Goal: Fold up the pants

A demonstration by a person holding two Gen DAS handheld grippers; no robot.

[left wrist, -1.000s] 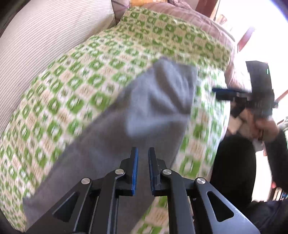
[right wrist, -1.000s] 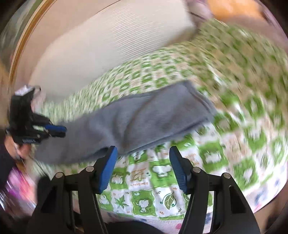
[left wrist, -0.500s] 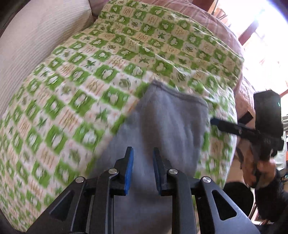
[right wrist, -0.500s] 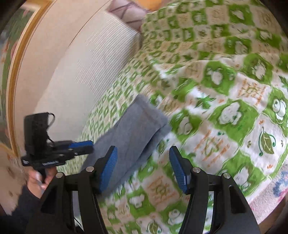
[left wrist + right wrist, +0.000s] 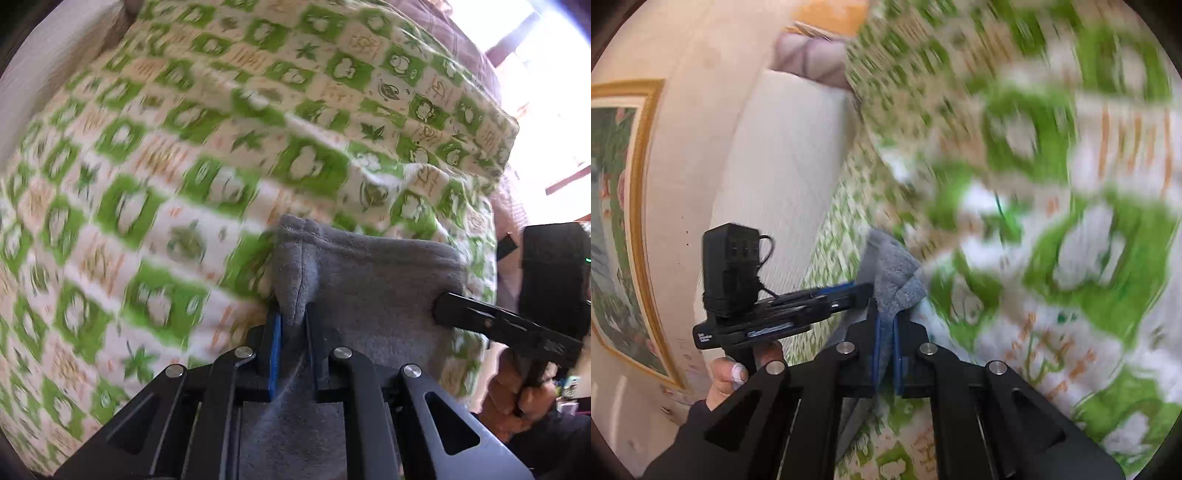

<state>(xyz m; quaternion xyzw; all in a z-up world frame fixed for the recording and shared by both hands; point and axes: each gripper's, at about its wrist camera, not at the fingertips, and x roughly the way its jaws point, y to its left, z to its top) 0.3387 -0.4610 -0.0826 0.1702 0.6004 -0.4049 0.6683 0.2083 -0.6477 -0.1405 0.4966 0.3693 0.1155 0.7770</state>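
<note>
The grey pants (image 5: 369,280) lie on a green-and-white patterned bedsheet (image 5: 184,184), with one end toward the far side. My left gripper (image 5: 291,314) points steeply down at that end's left corner. Its jaws are closing, and a raised fold of grey cloth is pinched between the pads. My right gripper (image 5: 439,312) reaches in at the right corner. In the right wrist view, the right gripper (image 5: 885,321) is closing down tight on the edge of the pants (image 5: 894,269), and the left gripper (image 5: 866,291) is close beside it.
The bedsheet (image 5: 1071,221) fills most of the view and is blurred. A white striped cushion (image 5: 775,166) and a gold-framed picture (image 5: 613,221) are at the left. A pinkish quilt (image 5: 461,40) lies beyond the sheet. The person's hand (image 5: 731,373) holds the left gripper's handle.
Both grippers came down to the far end of the pants. The right gripper went from wide open to shut on the cloth edge. The left gripper now pinches a fold.
</note>
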